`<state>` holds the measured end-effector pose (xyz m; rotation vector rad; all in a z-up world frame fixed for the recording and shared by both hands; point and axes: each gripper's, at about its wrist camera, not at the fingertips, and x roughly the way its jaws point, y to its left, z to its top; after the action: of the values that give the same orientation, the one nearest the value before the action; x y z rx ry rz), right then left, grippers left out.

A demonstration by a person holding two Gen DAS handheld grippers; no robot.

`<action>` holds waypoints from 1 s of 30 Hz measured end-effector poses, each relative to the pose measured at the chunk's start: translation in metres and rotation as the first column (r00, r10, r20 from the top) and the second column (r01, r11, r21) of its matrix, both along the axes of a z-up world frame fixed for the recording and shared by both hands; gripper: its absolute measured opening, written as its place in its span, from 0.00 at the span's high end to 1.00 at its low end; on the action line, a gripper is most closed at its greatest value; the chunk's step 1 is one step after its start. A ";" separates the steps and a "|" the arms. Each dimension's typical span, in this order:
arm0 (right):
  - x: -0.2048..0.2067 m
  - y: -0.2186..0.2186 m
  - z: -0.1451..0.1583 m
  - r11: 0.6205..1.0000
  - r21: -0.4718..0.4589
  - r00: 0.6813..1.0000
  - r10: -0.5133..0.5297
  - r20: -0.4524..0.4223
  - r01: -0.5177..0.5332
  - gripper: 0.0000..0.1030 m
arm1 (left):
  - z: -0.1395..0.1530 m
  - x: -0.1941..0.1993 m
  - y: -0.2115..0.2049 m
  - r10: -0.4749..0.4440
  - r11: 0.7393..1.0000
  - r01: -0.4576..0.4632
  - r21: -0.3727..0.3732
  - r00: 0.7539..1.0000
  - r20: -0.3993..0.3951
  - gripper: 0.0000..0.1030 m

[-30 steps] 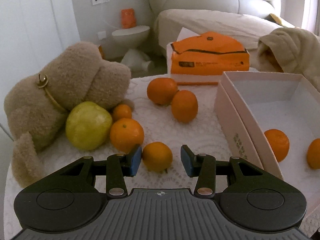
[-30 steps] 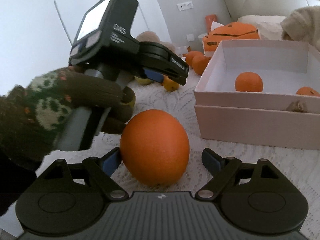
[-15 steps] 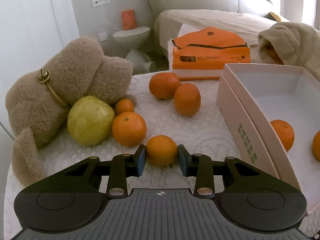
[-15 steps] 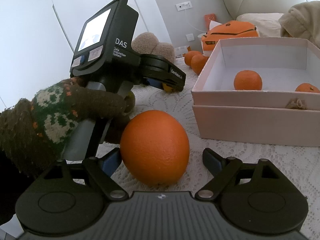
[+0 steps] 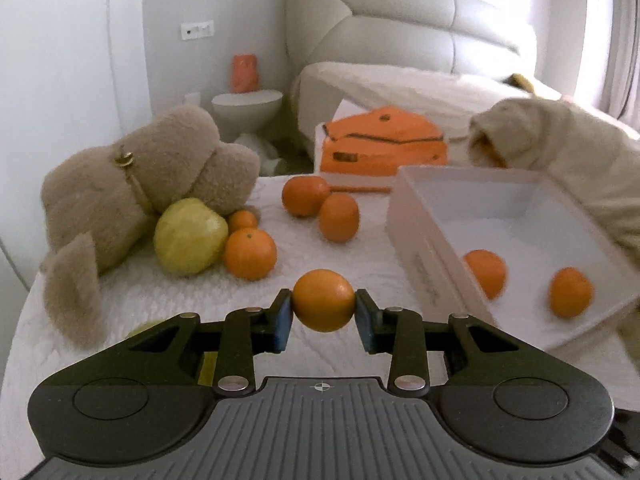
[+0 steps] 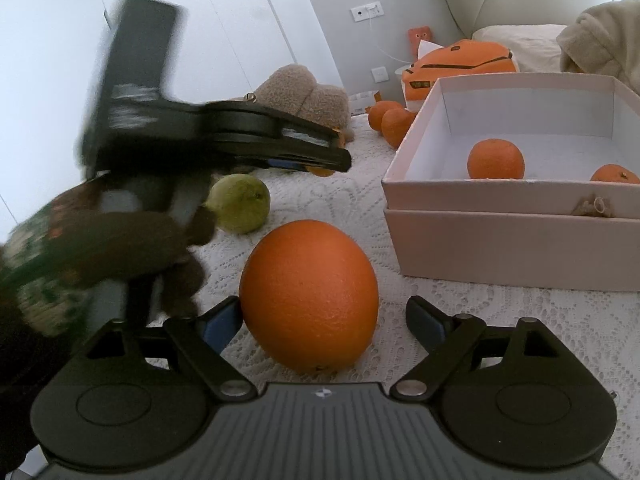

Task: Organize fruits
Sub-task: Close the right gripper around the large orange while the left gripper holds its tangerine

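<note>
The left tool (image 5: 323, 316) has just clamped onto a small round orange mandarin (image 5: 323, 305), lifted clear of the lace-covered bench (image 5: 360, 256). Carry it level over the shallow white cardboard box (image 5: 416, 216) wall (two mandarins already inside). The right tool (image 6: 323, 322) stands open around a large orange (image 6: 309, 294).
</note>
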<state>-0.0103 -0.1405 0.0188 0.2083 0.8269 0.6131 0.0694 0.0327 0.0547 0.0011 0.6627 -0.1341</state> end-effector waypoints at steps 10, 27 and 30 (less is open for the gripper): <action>0.000 0.000 0.001 1.000 -0.003 1.000 0.002 0.000 -0.002 0.12 | 0.005 -0.078 0.027 0.008 0.998 -0.006 -0.055 1.000 0.027 0.63; -0.001 0.018 0.002 0.995 -0.090 0.999 0.029 -0.013 -0.030 0.00 | -0.044 -0.109 0.070 0.141 0.981 -0.138 -0.135 0.990 0.011 0.63; -0.001 0.021 0.004 0.995 -0.102 0.999 0.005 -0.038 -0.009 0.00 | -0.045 -0.111 0.071 0.140 0.979 -0.136 -0.149 0.990 0.016 0.63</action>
<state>-0.0118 -0.1195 0.0224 0.1237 0.8936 0.5731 -0.0411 0.1041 0.0096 -0.1850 0.6228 -0.0489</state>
